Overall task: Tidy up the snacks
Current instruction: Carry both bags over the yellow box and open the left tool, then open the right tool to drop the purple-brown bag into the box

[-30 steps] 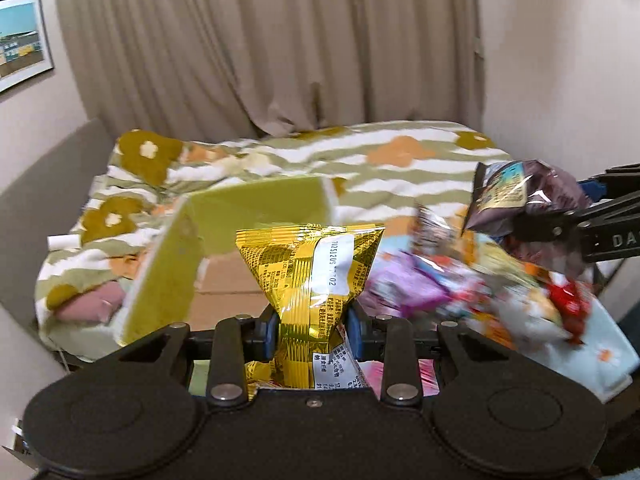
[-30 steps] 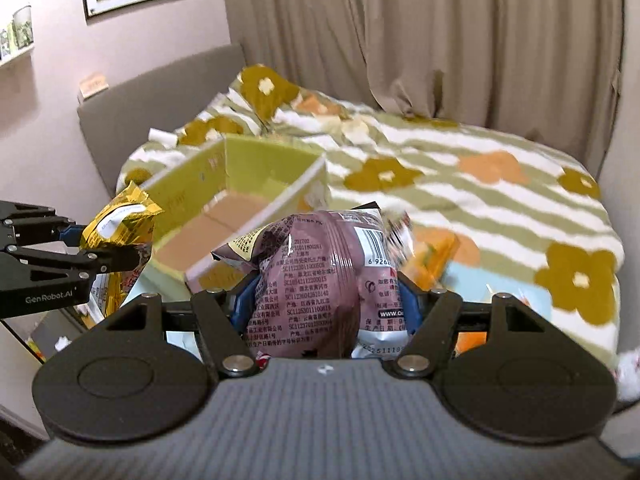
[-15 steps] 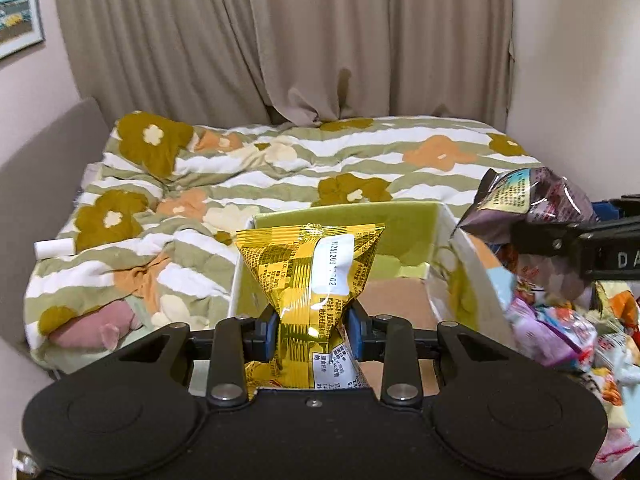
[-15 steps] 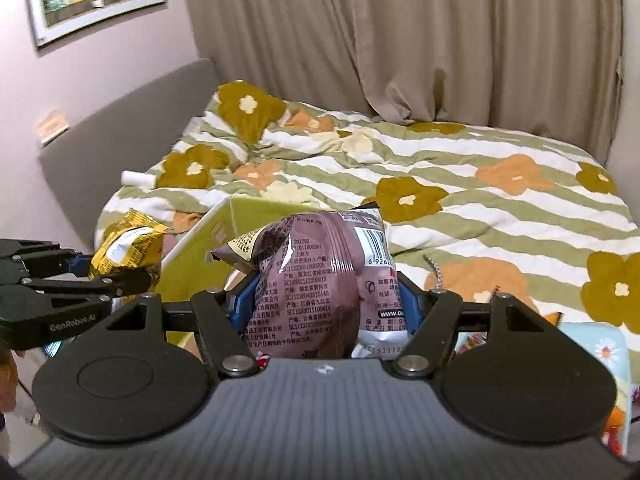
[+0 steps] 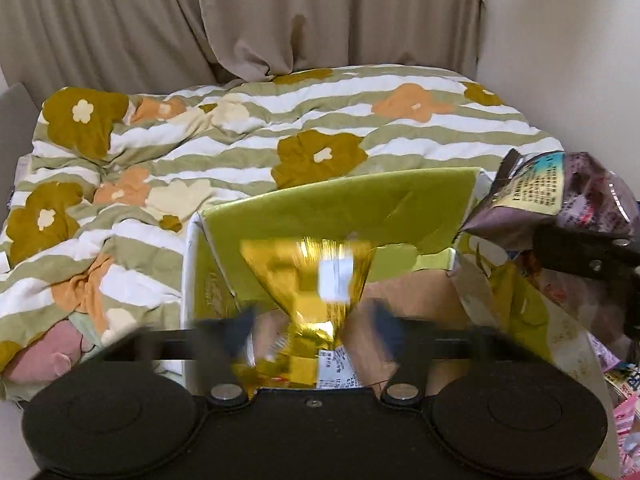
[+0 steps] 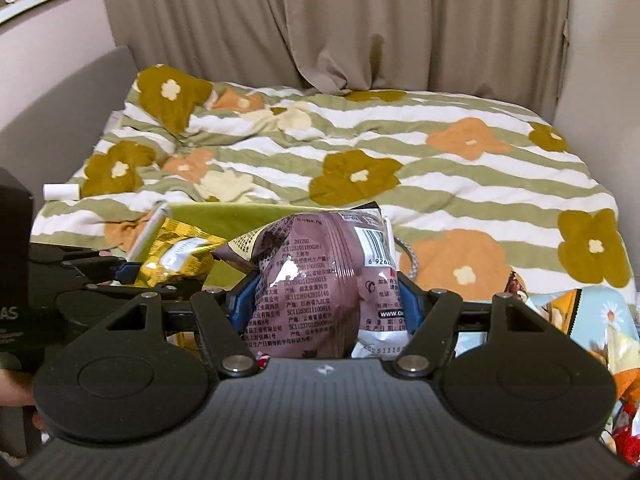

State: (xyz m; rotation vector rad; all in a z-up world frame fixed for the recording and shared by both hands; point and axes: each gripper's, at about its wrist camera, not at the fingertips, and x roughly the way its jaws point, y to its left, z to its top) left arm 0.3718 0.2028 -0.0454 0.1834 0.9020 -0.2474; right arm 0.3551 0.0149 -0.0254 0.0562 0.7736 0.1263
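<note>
Gold bag [image 5: 308, 276] sits blurry between the left gripper [image 5: 312, 320] jaws, which look spread apart from it, right over the green box [image 5: 340, 208]; its label is unreadable. Right gripper [image 6: 320, 300] jaws are clamped on a purple bag [image 6: 312, 280] with a barcode, "6 9262" and "201702", just beside the box. More snacks [image 5: 624, 384] are cut off at the right.

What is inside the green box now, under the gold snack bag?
Inside the green box only a bare brown floor shows, right of the gold snack bag. The left gripper and that bag cover the near part, so snacks lying there cannot be ruled out.
</note>
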